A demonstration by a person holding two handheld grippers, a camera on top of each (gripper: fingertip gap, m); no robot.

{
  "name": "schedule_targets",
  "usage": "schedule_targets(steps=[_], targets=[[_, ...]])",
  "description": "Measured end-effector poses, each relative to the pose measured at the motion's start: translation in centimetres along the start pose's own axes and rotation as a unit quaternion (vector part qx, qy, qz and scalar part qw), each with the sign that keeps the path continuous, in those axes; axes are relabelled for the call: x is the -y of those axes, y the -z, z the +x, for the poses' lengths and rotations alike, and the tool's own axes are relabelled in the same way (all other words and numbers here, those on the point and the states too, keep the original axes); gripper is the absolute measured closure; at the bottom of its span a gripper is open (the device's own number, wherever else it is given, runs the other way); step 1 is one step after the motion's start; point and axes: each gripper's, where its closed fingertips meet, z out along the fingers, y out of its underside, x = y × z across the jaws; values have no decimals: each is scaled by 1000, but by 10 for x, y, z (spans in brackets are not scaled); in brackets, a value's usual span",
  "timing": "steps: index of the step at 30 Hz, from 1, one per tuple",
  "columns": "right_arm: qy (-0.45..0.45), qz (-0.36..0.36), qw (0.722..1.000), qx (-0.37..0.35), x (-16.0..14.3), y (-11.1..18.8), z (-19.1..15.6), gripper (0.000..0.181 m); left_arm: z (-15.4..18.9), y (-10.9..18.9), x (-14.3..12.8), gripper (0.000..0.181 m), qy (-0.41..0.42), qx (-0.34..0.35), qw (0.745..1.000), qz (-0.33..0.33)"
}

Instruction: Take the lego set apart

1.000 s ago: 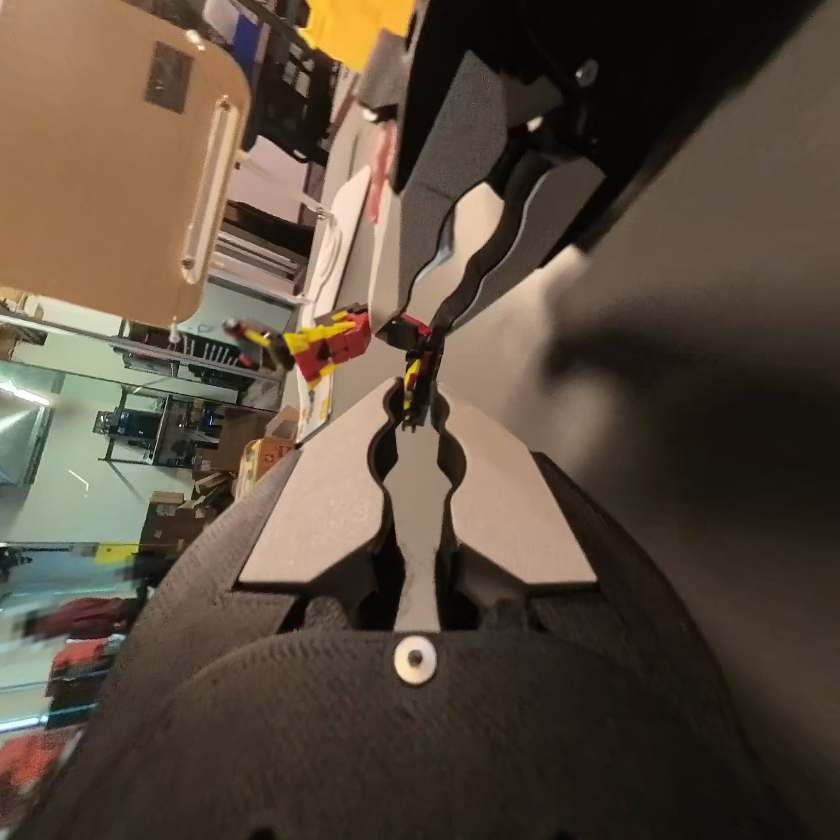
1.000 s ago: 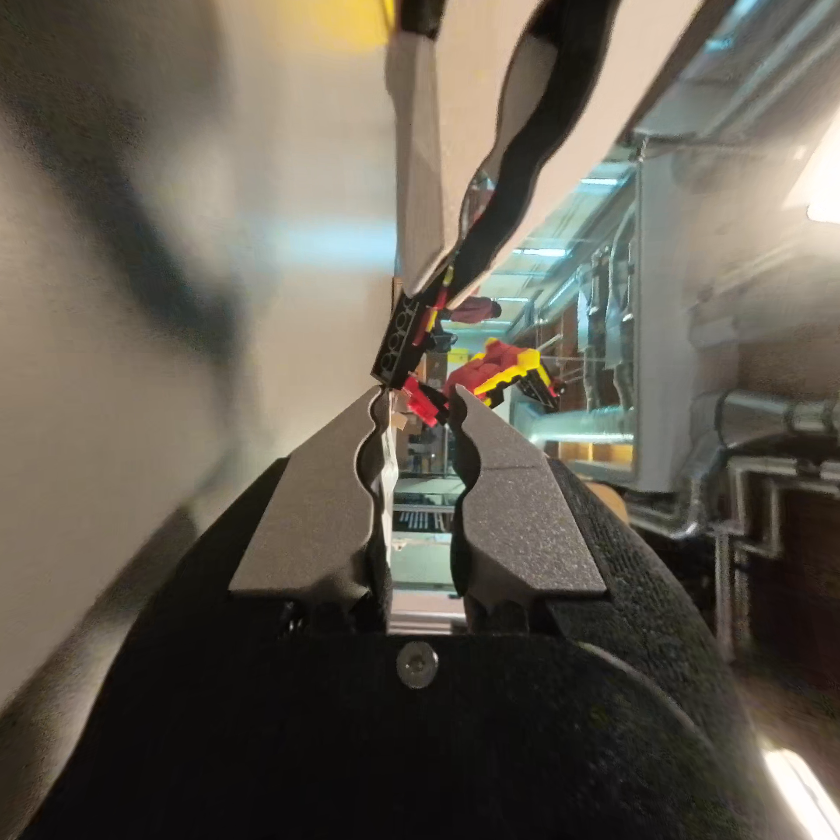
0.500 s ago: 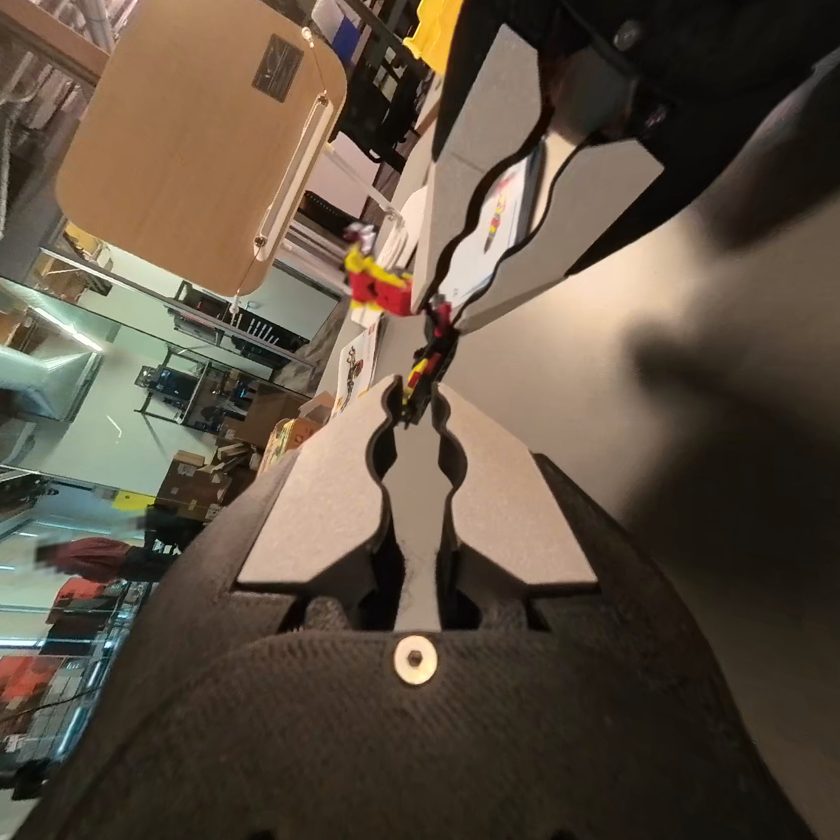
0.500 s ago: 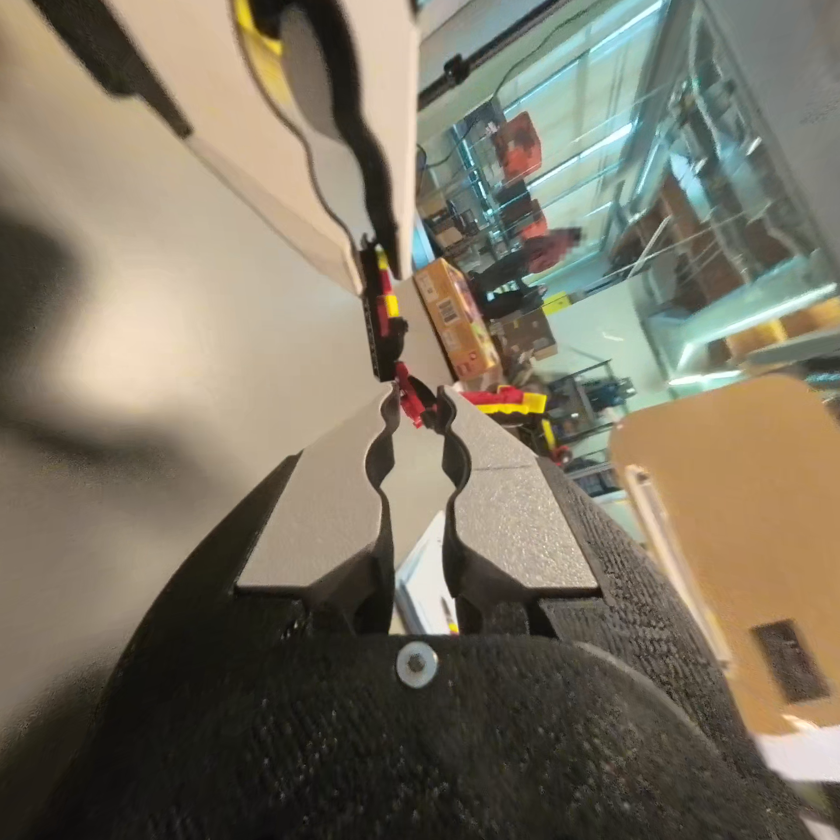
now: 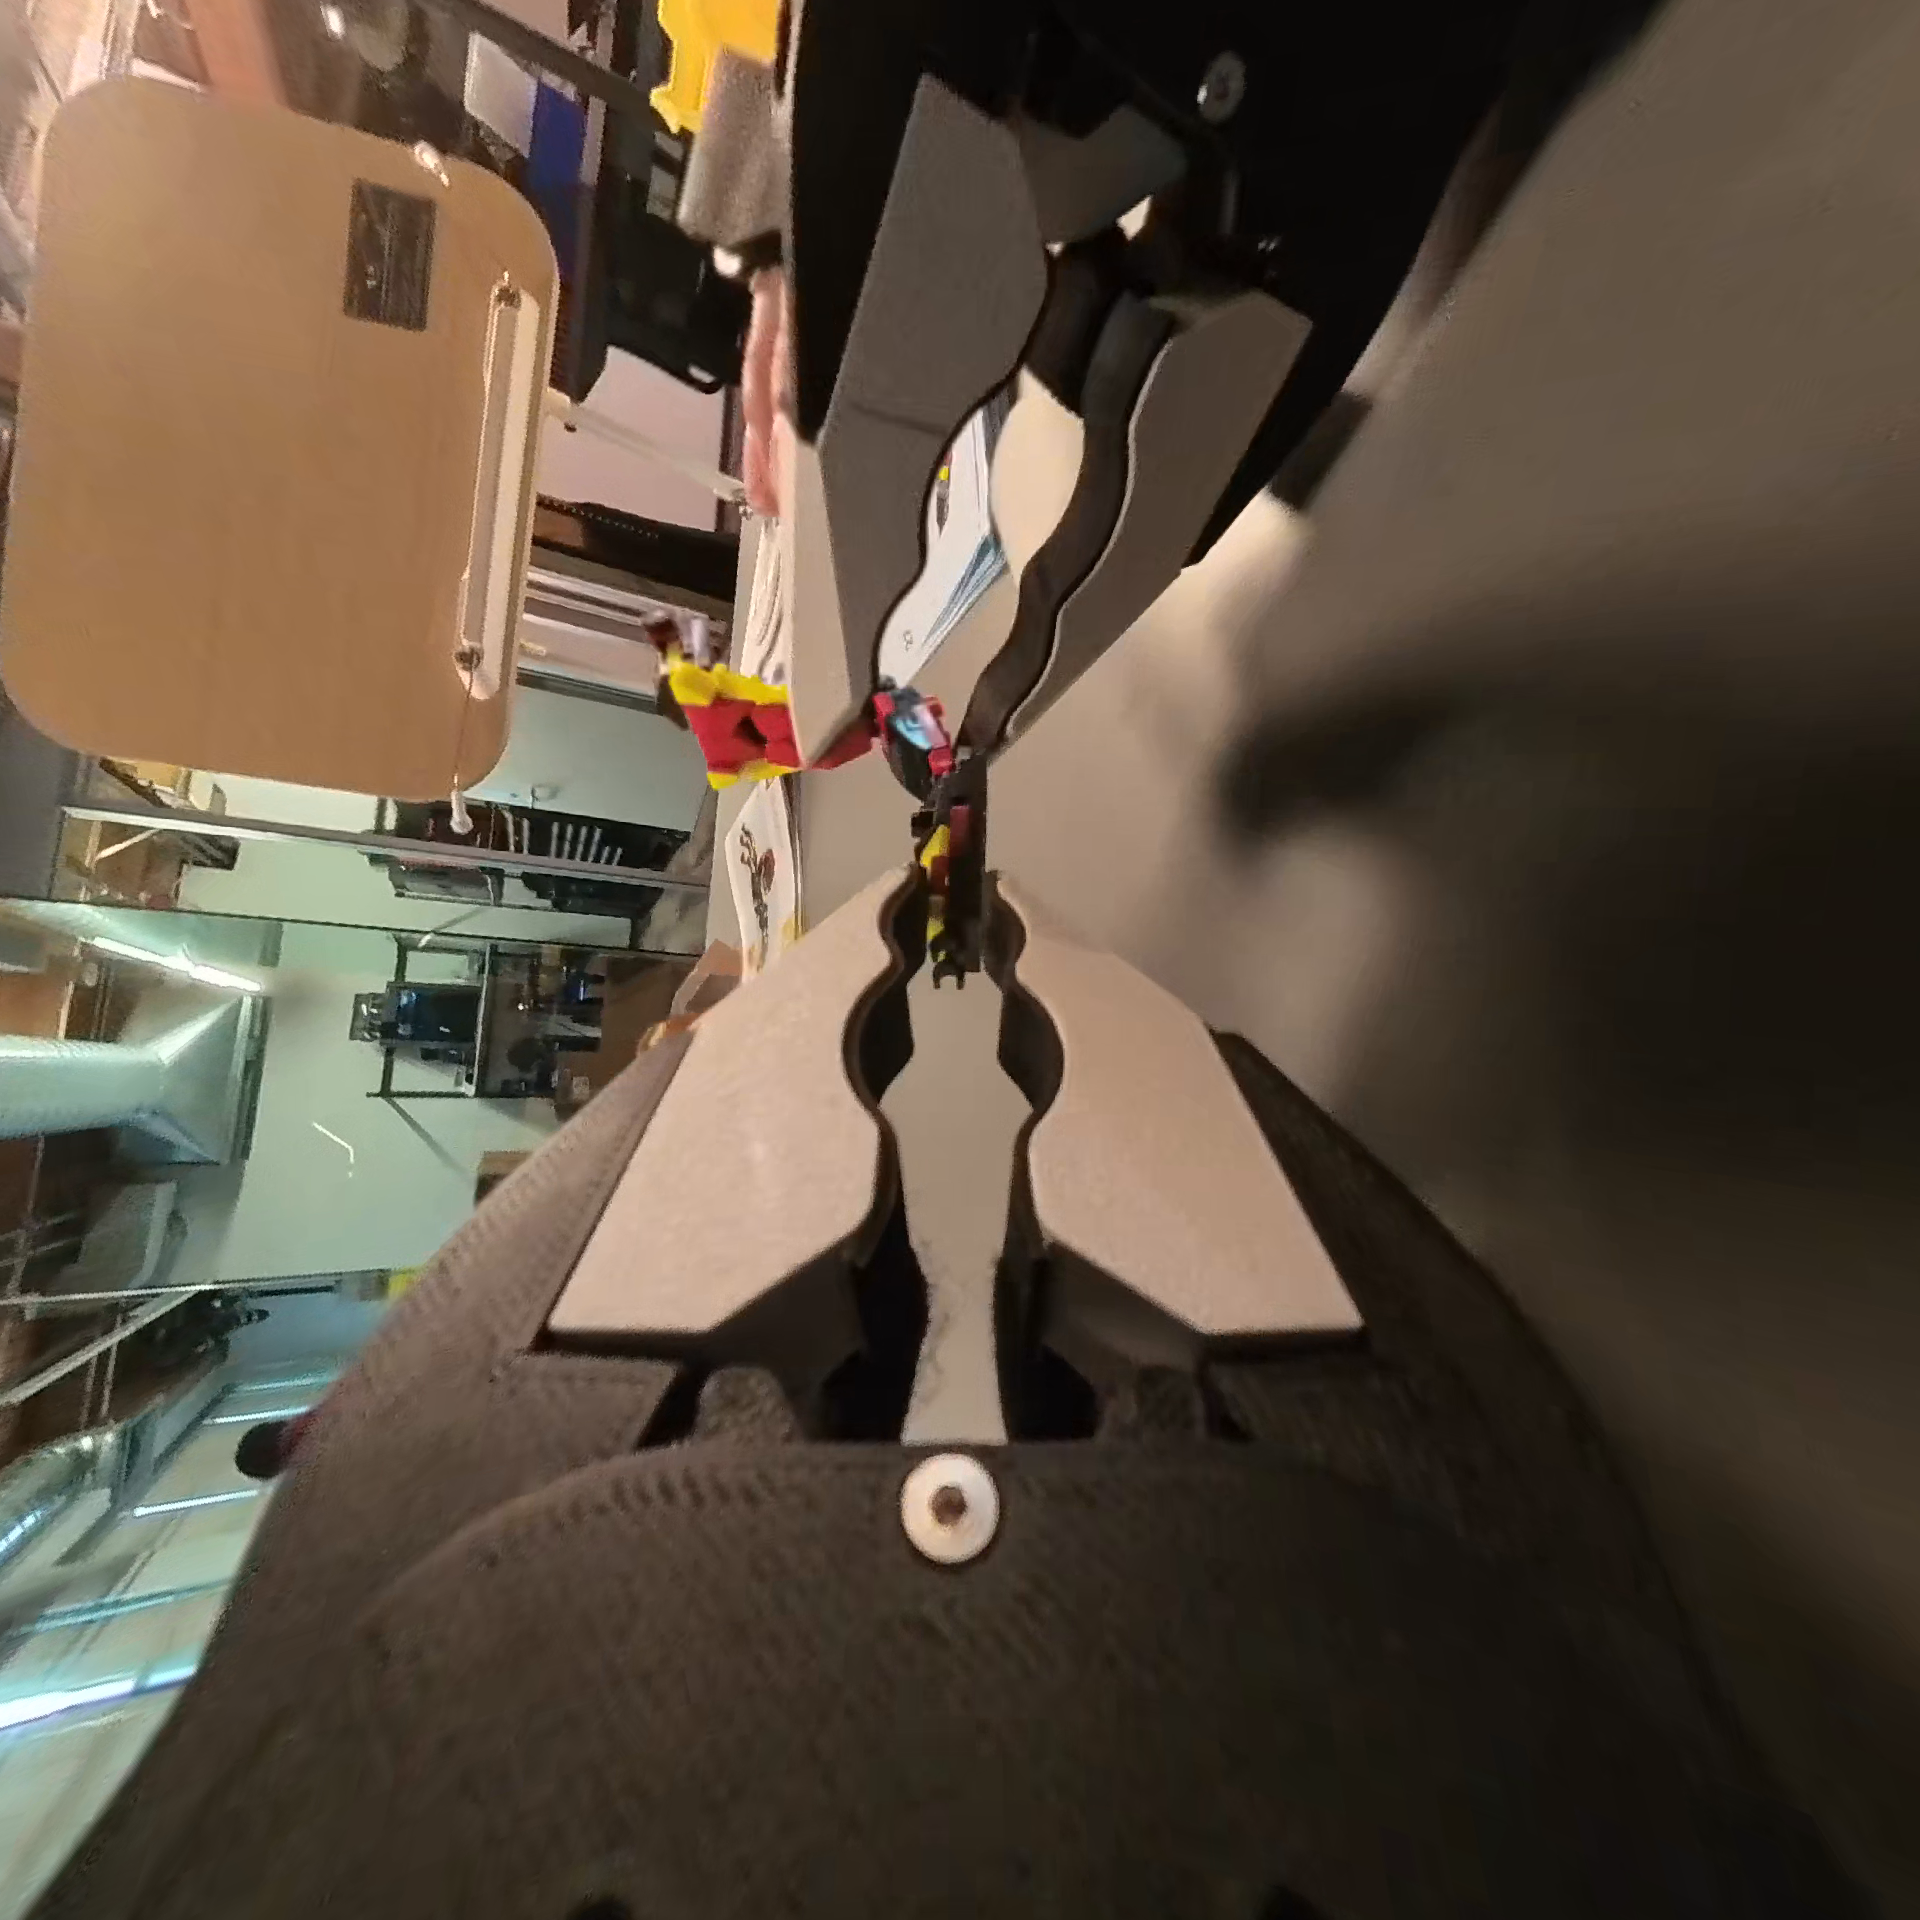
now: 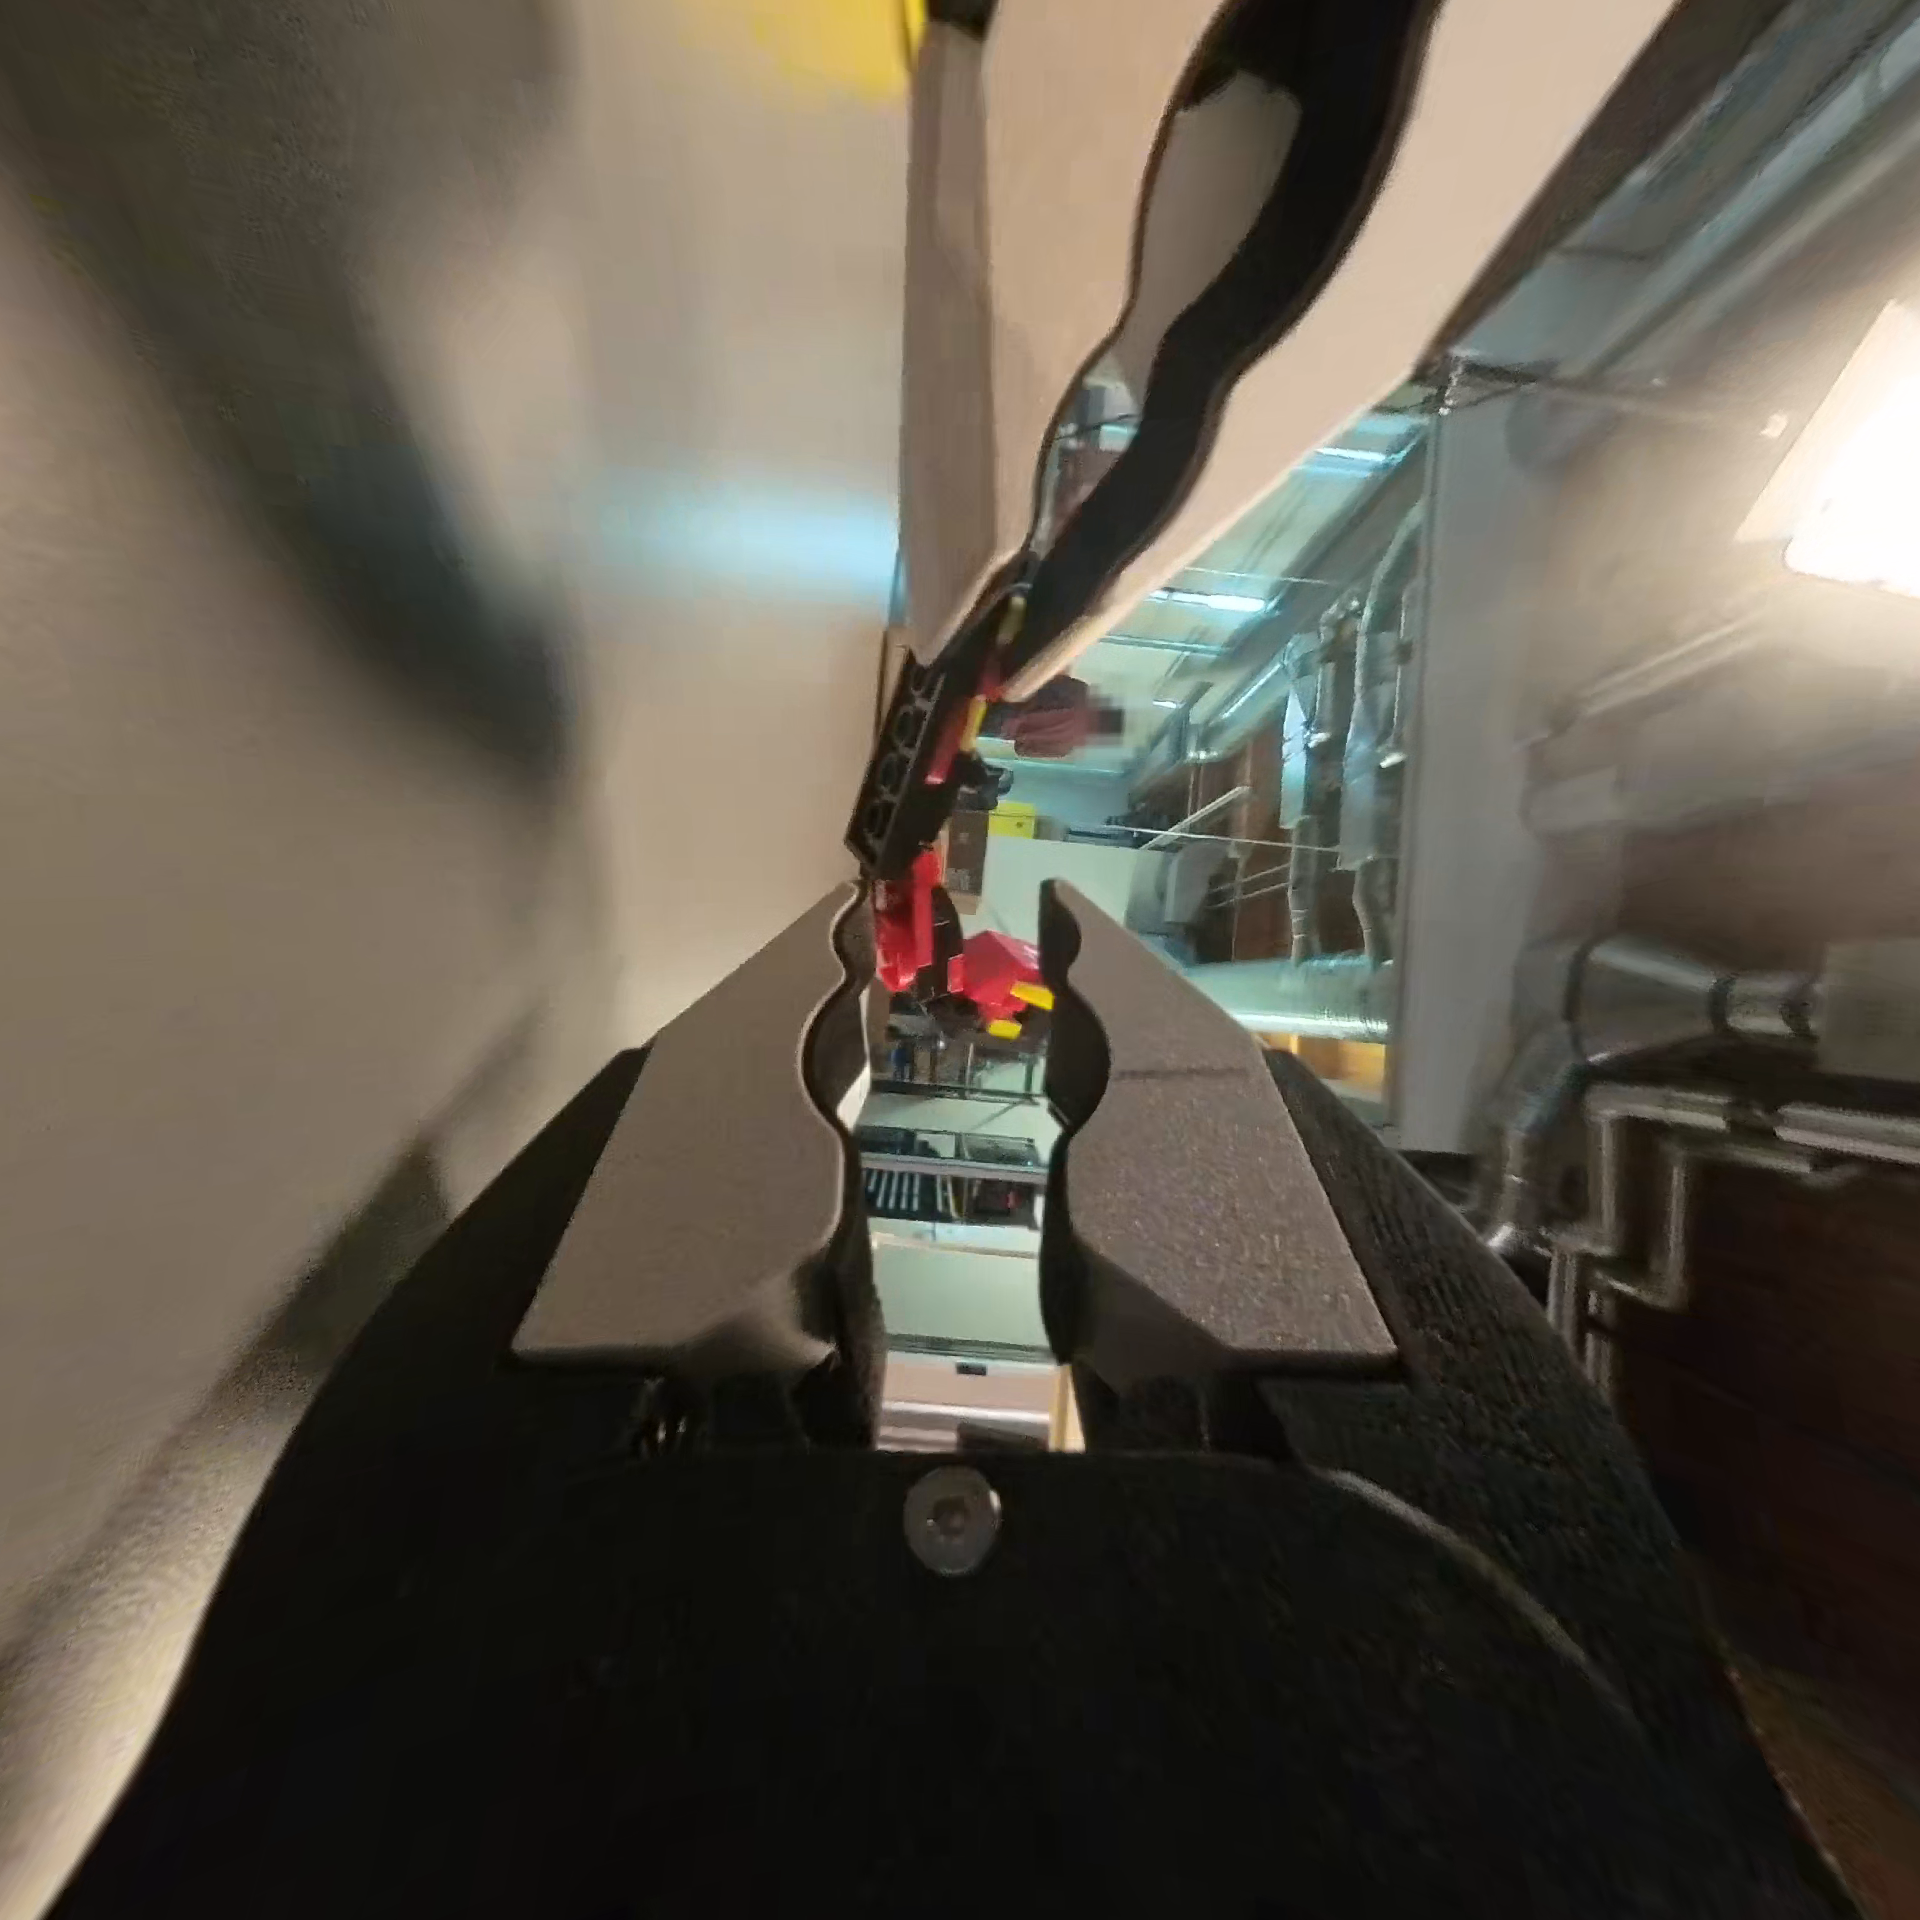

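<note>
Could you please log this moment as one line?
left gripper: shut on lego strip | right gripper: open beside red piece | separation: unfinished

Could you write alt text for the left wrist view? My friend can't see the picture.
The left gripper pinches one end of a thin black, red and yellow lego piece, while the right gripper reaches in from above with its tips at the other end. A red and yellow lego chunk shows just past them, above a grey table, with a wooden panel behind.

Black textured gripper bodies, grey wavy-edged jaws, one centre screw [image 5: 949, 1505] each
</note>
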Motion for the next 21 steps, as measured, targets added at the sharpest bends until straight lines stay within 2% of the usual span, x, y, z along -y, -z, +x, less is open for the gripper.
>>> schedule_targets(steps=[3,5,9,11,13,15,17,21], targets=[[28,0,999,17,-1,0,-9,155,4,2,8,173,-8,-9,1000,19],[29,-4,999,27,-3,-1,-12,165,4,4,14,173,-4,-11,999,30],[-5,-36,997,62,-10,-4,-17,166,-2,-3,11,170,46,9,999,7],[-7,-49,996,69,-13,-5,-20,167,-6,-9,12,139,52,34,998,-7],[-1,-54,996,73,-11,-7,-24,167,3,-19,9,128,40,21,998,-44],[-2,-53,996,74,-6,-8,-25,167,5,-28,0,135,8,31,995,-96],[-11,-51,996,72,-2,-8,-24,168,6,-32,-5,158,-16,36,992,-119],[-63,-60,995,56,-3,-9,-16,169,1,-30,-8,164,6,45,991,-130]])
